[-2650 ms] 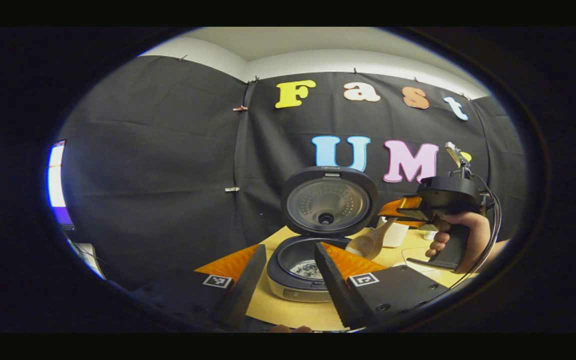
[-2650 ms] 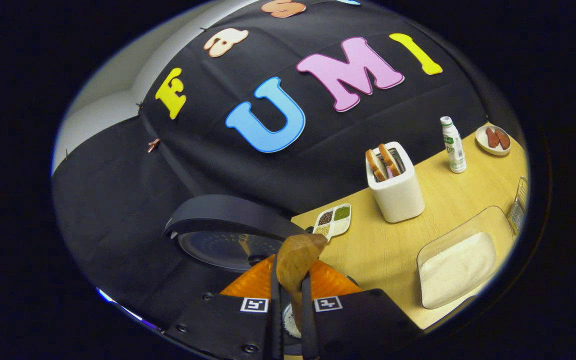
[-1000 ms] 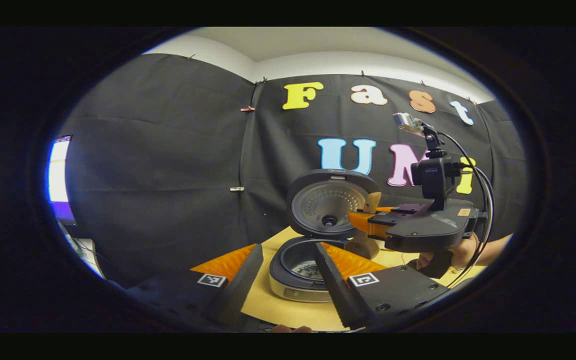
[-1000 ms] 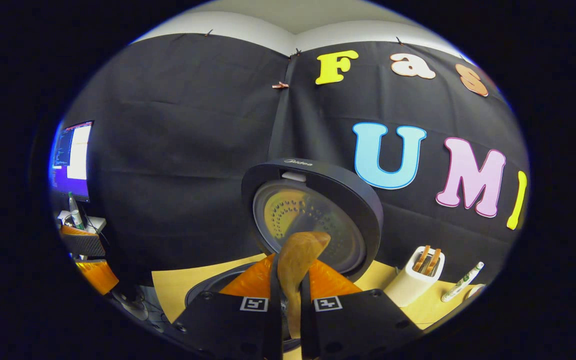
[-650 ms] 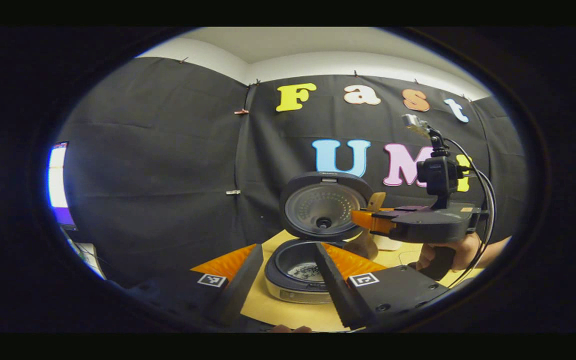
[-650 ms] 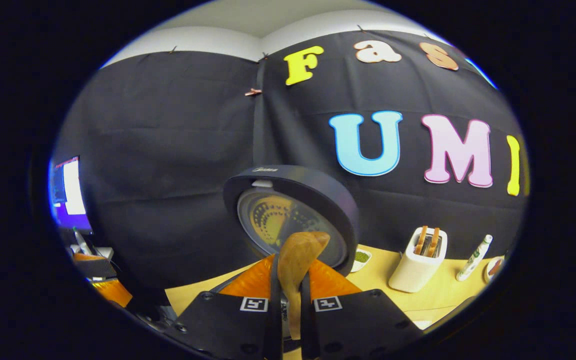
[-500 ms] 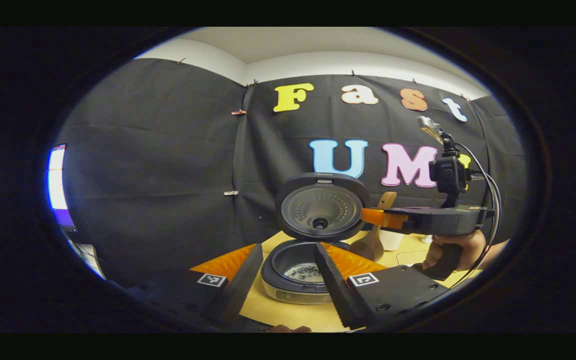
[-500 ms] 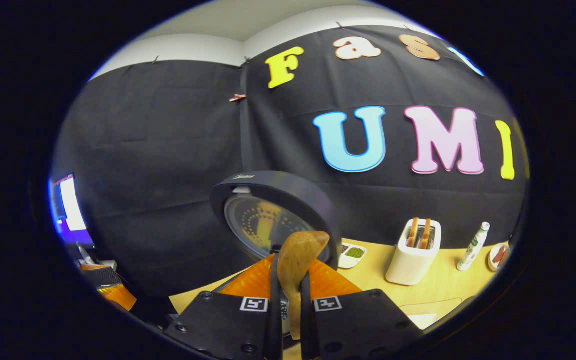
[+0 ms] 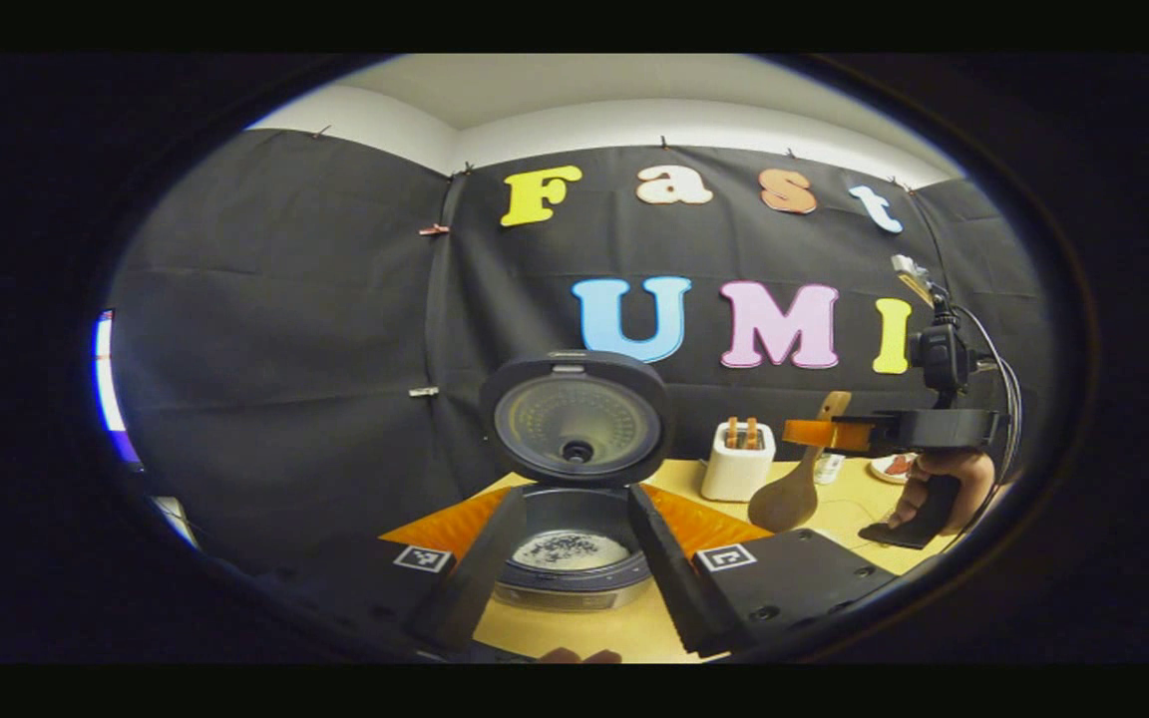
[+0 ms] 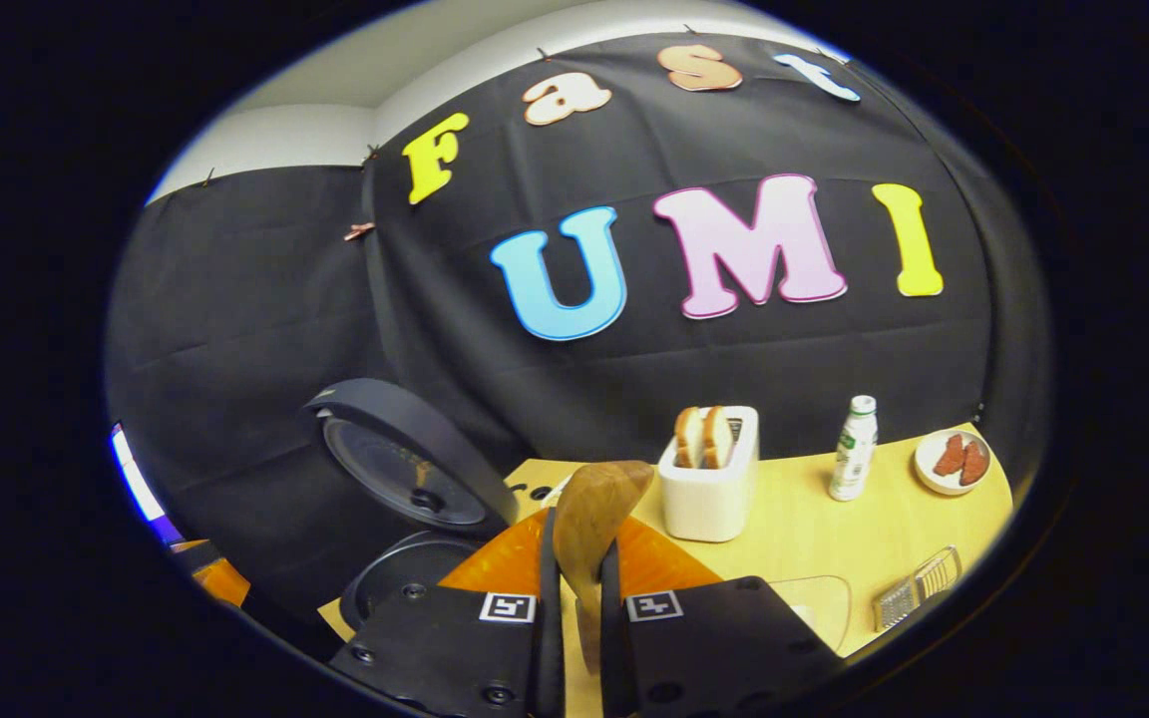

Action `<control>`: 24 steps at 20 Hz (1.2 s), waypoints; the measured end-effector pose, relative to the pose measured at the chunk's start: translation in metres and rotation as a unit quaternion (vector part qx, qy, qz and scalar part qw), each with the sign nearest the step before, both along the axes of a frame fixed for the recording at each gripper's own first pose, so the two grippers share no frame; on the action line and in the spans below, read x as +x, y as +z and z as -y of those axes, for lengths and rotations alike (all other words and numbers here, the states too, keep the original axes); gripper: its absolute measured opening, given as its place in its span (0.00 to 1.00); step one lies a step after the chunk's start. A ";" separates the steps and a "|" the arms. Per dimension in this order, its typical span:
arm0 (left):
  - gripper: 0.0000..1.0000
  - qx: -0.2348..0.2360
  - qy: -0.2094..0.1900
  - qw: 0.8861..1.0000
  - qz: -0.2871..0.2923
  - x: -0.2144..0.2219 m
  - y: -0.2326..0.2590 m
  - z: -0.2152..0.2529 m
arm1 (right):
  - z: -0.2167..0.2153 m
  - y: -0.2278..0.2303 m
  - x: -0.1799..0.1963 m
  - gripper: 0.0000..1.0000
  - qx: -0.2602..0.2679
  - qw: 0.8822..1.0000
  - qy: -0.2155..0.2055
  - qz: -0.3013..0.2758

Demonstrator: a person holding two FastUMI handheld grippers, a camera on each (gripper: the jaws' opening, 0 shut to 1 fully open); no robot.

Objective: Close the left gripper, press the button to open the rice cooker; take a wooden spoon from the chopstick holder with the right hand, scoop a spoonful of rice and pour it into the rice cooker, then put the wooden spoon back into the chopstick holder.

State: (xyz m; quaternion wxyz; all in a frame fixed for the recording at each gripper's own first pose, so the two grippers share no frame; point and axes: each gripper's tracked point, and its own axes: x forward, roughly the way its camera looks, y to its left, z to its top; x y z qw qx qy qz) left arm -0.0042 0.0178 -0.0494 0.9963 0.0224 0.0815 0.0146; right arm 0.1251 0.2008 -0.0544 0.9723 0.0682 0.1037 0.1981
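right gripper [image 10: 574,568] clamped on wooden spoon [image 10: 589,529], bowl hanging down beside toaster [image 9: 737,461]. left gripper [image 9: 570,558] spread wide before open rice cooker [image 9: 574,469].

Raised lid [image 9: 574,419] behind open rice cooker [image 9: 572,558].

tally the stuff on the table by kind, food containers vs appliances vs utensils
Appliances: 2 — rice cooker, toaster
Food containers: 3 — bottle, small plate, clear container
Utensils: 2 — wooden spoon held in the right gripper, wire rack
Total: 7
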 end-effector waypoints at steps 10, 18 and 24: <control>0.75 -0.003 0.000 1.000 0.003 0.008 0.005 0.056 | 0.151 0.004 0.023 0.18 0.003 0.996 -0.091 -0.003; 0.75 0.002 0.039 0.999 0.007 0.012 0.006 0.061 | 0.257 -0.003 0.039 0.18 0.001 0.987 -0.158 -0.013; 0.75 0.010 0.057 0.998 0.011 0.008 0.010 0.061 | 0.308 -0.025 0.050 0.18 -0.015 0.981 -0.192 -0.028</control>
